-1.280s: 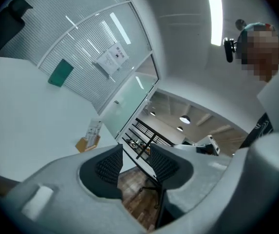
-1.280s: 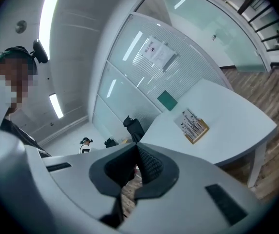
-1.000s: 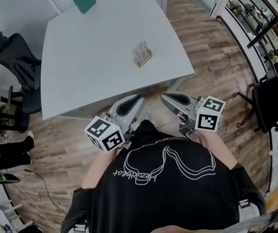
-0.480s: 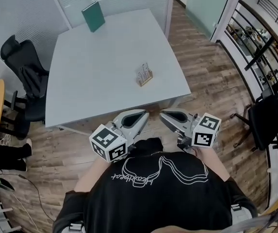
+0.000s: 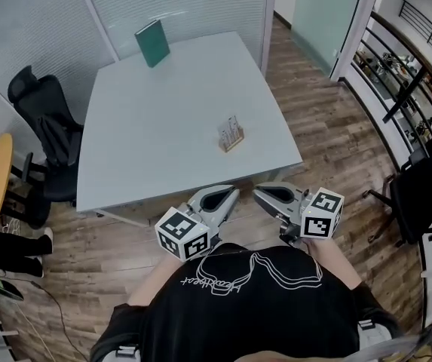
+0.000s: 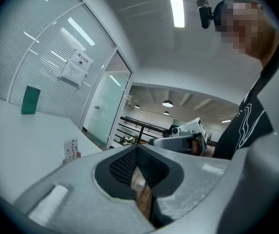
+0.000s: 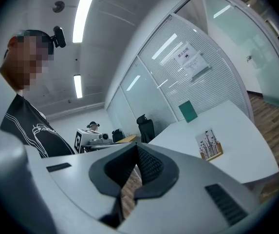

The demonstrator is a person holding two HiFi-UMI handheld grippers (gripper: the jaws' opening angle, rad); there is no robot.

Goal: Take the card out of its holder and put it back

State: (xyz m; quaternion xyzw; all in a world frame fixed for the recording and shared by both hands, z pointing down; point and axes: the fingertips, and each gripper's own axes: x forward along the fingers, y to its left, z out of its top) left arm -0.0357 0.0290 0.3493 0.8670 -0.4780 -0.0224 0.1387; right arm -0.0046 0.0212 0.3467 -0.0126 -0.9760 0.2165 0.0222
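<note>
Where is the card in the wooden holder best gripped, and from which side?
Probably grip the card by its upper edge, coming from above with the jaws across its flat faces. It stands upright in the wooden holder, which covers only its bottom strip, leaving the top free.

Bright ceiling strips (image 6: 176, 4), fisheye-darkened edges

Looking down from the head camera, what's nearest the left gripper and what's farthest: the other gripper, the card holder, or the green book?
1. Right gripper: right beside the left gripper, at the near edge of the table.
2. Card holder: on the table's near half, toward the right.
3. Green book: standing at the table's far edge.
</note>
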